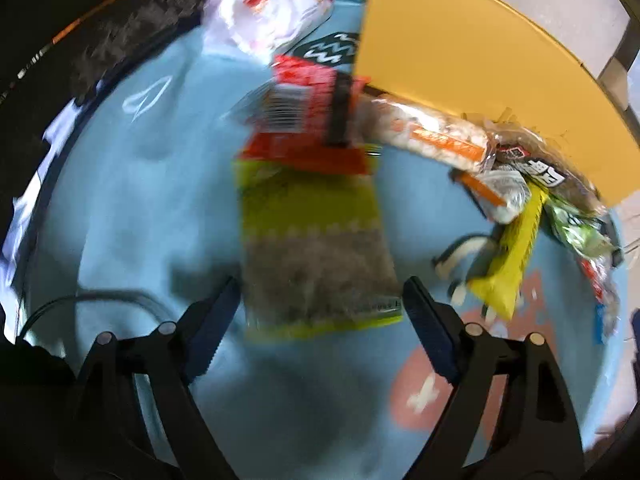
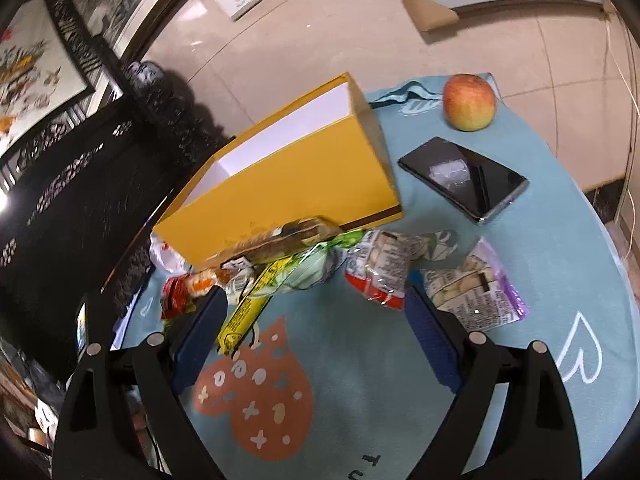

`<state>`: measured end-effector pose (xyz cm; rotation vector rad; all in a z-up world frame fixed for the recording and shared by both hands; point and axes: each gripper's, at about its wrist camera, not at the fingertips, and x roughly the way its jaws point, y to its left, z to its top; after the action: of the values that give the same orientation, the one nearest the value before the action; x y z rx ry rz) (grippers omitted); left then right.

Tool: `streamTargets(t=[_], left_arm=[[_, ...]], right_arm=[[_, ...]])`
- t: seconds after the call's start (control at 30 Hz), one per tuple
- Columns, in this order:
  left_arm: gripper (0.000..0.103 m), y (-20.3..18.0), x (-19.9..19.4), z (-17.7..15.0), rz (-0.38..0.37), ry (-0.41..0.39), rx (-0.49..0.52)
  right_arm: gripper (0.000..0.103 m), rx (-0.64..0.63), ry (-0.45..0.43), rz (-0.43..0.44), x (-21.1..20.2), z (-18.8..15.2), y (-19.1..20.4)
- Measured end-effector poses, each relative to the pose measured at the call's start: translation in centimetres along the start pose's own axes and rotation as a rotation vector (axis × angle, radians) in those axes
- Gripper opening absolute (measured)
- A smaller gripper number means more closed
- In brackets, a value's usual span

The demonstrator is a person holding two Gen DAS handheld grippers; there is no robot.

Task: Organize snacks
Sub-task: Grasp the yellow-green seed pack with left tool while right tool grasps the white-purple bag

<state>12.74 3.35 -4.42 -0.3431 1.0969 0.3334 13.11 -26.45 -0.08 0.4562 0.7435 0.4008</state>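
A long packet (image 1: 316,240), red at the far end, green in the middle and clear at the near end, lies on the blue cloth (image 1: 132,208). Its near end sits between the fingers of my left gripper (image 1: 320,308), which stands open with the pads close to the packet's edges. The picture is blurred. More snacks are heaped against the open yellow box (image 2: 296,176): a yellow bar (image 2: 244,312), a green bag (image 2: 312,268), a red-and-white packet (image 2: 380,268) and a purple packet (image 2: 476,288). My right gripper (image 2: 312,320) hangs open over the cloth, holding nothing.
An apple (image 2: 469,102) and a black phone (image 2: 464,180) lie on the round table to the right of the box. A crumpled white plastic bag (image 1: 272,4) sits at the table's far edge. Dark carved furniture (image 2: 80,168) stands to the left.
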Motion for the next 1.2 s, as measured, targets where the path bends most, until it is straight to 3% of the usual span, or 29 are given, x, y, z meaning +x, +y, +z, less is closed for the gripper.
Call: streamTargets(t=[0.1,0.2,0.4,0.57,0.67,0.7,0.77,0.97,1.03,1.1,1.2], left_arm=[[0.083,1.6,-1.2,-0.2,-0.047,0.015,-0.053],[0.084,1.3,-2.1,0.6,-0.036,-0.031,-0.049],[0.087,1.5,1.4,2.8,-0.038,0.003,-0.007],[0.088,1.5,2.3,2.9,-0.007,-0.059,0.032],[0.074,1.9,0.9,1.5,-0.005,-0.091,0.101],[0.073,2.3,0.4,1.1,-0.027,-0.093,0.113],[0.07,3.3,-0.2,0.6,-0.076,-0.095,0.123],[0.069,4.7,-0.5,0.4,-0.137,-0.098,0.13],[0.069,4.6,-0.9,0.0,-0.146,-0.101,0.132],[0.069,4.8,-0.6,0.4,-0.162,-0.099,0.129],[0.068,5.4,-0.1,0.8,-0.195,-0.092,0.125]], right_arm=[[0.092,0.023,0.002,-0.012,0.2,0.1,-0.7],[0.092,0.02,0.002,-0.029,0.4,0.0,-0.9],[0.092,0.016,-0.034,-0.068,-0.2,0.4,-1.5],[0.092,0.062,-0.093,-0.139,-1.3,1.1,-3.6],[0.092,0.05,-0.027,-0.26,-0.3,1.0,-4.6],[0.092,0.011,0.025,-0.329,0.6,0.7,-4.7],[0.092,-0.011,0.099,-0.379,1.8,0.3,-4.9],[0.091,-0.153,0.195,-0.494,4.5,-0.6,-3.8],[0.083,-0.219,0.209,-0.541,5.4,-0.6,-3.2],[0.059,-0.267,0.22,-0.516,5.4,-0.7,-2.6],[0.053,-0.302,0.243,-0.529,4.9,-1.1,-1.8]])
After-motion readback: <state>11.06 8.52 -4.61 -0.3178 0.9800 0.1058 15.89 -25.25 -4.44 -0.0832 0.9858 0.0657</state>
